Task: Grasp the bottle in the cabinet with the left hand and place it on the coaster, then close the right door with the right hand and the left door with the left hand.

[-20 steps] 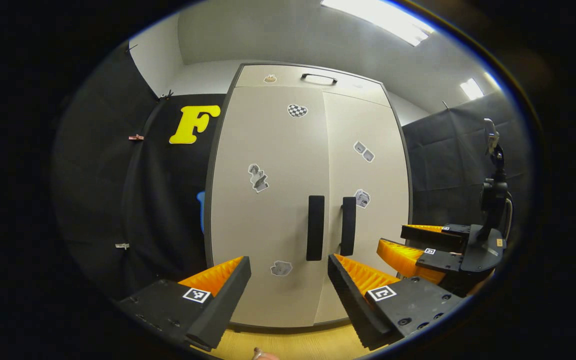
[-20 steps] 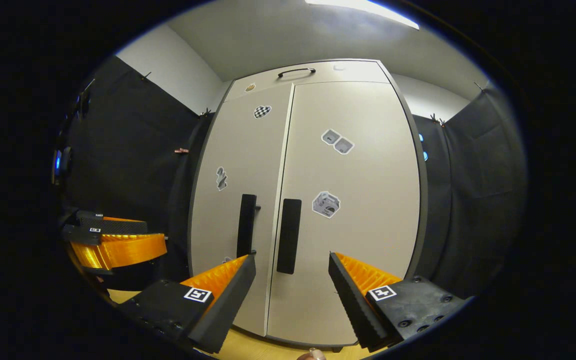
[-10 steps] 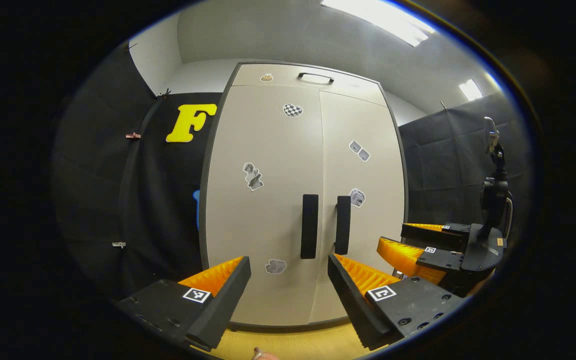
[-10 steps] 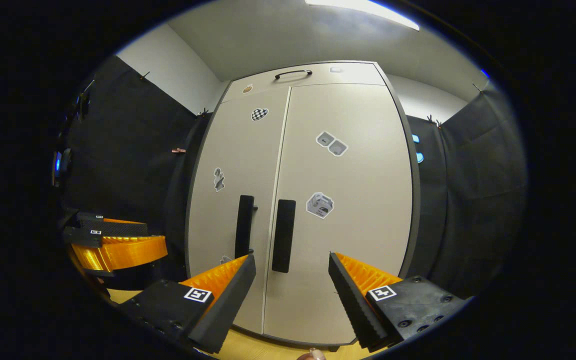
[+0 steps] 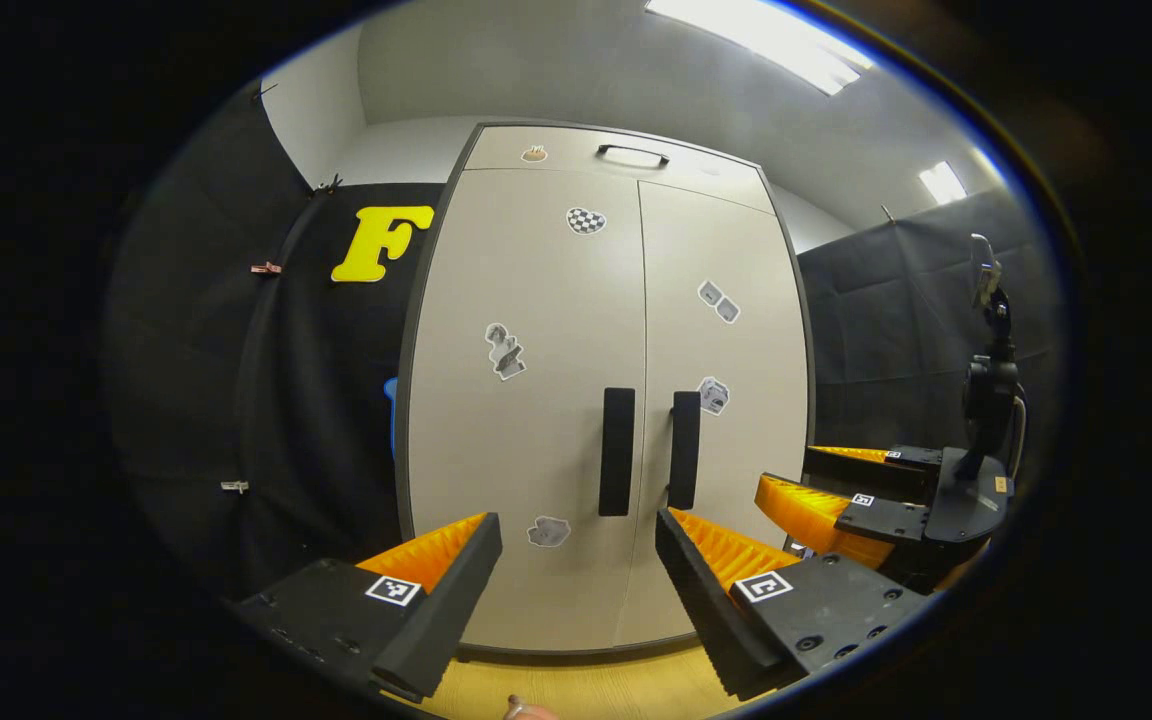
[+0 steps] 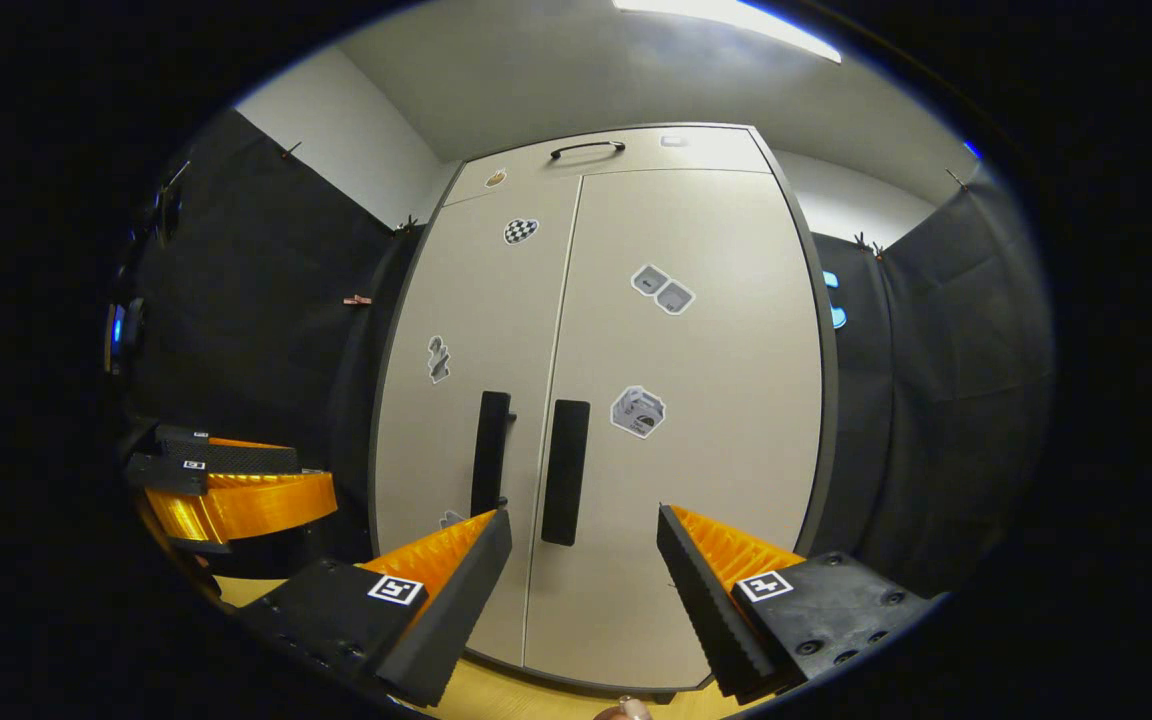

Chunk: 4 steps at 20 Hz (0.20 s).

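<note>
A tall beige cabinet stands in front of me with both doors closed; whatever is inside is hidden. Its left door carries a black handle, and the right door has its own black handle. My left gripper is open, short of the doors, nothing between its fingers. In the right gripper view the same cabinet faces me, handles at left handle and right handle. My right gripper is open and holds nothing. Each view shows the other gripper off to the side: right gripper, left gripper.
Black cloth walls close in on both sides of the cabinet. A light wooden surface lies below the cabinet's base. Stickers dot the doors, and a small handle sits on the cabinet's top panel. A black stand rises behind the right gripper.
Both grippers have drawn back slightly from the cabinet and shifted a little, so the doors look a bit smaller. Both stay open; the doors stay closed.
</note>
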Tool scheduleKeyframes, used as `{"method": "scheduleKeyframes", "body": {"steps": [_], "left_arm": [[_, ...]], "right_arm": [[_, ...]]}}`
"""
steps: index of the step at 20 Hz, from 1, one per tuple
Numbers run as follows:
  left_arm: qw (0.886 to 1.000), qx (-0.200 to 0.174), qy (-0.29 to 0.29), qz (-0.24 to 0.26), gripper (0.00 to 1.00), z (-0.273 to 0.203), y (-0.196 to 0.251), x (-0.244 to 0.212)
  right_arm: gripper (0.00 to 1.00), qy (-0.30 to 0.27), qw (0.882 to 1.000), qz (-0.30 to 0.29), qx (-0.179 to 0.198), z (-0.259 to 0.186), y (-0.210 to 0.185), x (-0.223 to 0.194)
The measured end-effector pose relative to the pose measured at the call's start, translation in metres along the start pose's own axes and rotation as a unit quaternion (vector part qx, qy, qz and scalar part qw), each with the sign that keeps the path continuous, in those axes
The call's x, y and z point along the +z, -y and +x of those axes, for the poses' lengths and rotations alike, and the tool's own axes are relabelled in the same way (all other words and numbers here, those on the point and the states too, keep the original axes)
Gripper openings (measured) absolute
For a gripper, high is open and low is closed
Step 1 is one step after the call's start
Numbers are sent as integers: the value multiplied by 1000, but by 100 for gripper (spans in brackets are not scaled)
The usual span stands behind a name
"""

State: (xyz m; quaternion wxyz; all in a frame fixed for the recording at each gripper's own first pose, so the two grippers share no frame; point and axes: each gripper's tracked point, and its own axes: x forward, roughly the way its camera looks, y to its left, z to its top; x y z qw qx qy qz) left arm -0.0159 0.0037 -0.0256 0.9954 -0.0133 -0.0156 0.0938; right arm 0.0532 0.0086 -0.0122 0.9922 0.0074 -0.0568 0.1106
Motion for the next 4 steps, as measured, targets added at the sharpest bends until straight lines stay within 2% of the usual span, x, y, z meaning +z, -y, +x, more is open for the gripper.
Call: {"method": "scheduleKeyframes", "body": {"steps": [4], "left_arm": [[1000,-3,-1,0,98,3,1,-2]], "right_arm": [[98,0,1000,-1,-3,1,2,-1]]}}
